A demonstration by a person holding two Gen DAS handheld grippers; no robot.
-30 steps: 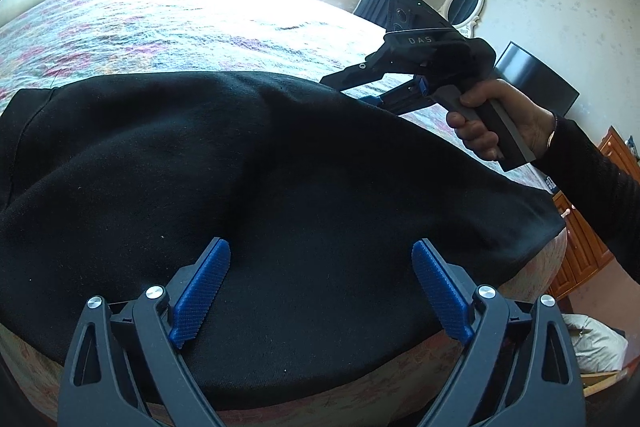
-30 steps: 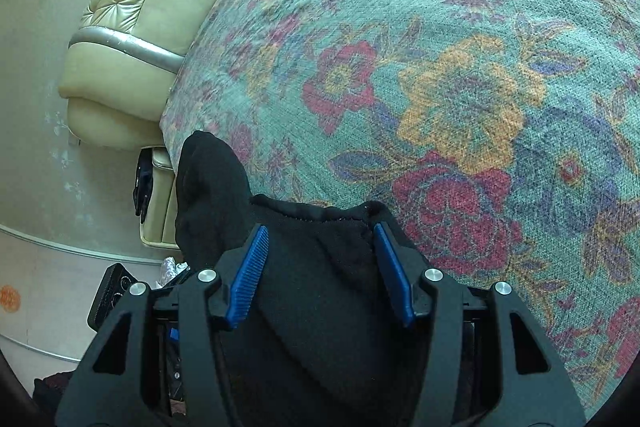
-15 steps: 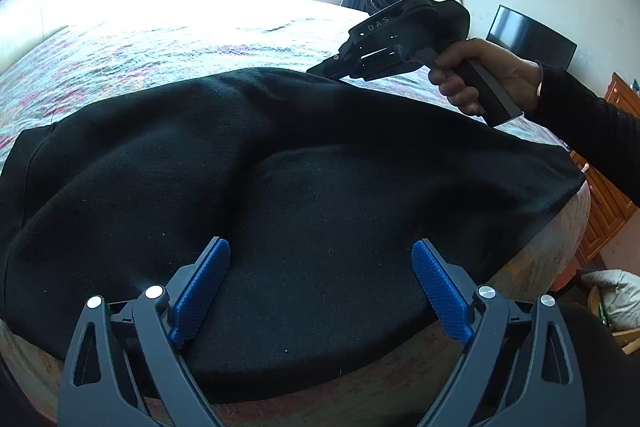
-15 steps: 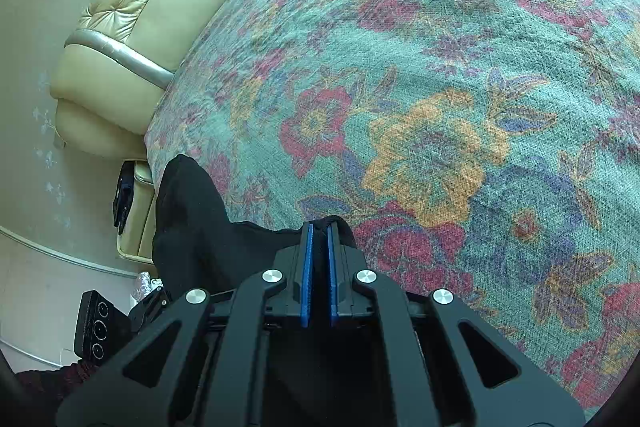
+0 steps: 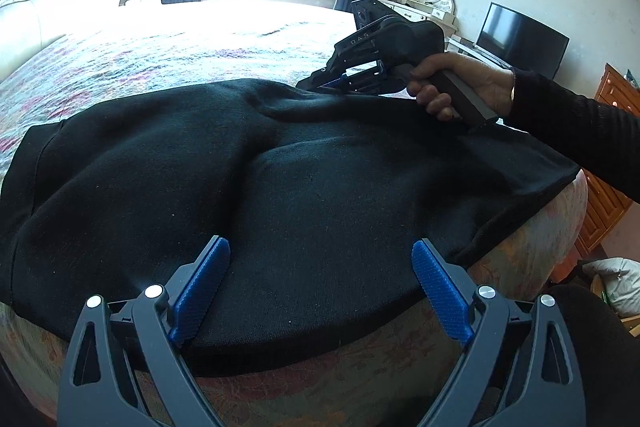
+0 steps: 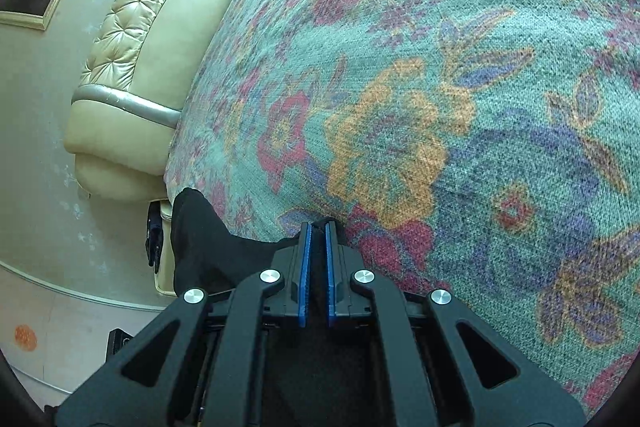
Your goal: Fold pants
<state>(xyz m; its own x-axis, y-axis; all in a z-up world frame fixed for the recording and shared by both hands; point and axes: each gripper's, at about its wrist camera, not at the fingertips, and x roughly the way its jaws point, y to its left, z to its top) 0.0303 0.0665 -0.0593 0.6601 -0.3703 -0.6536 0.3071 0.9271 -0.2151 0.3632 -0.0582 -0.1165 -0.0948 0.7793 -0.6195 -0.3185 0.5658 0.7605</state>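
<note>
The black pants (image 5: 280,195) lay spread across the floral bed (image 6: 460,87), filling mid-frame; the right gripper (image 6: 316,227) pinched their far edge, the left gripper (image 5: 320,267) gaped empty above the near edge

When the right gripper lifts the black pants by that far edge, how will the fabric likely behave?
The black pants will probably drape limply: they already follow the bed and hang over its edge. The right gripper, shut on a bunched fold, will likely raise only that part at first. The thick, matte knit probably won't slip from the pads.
</note>
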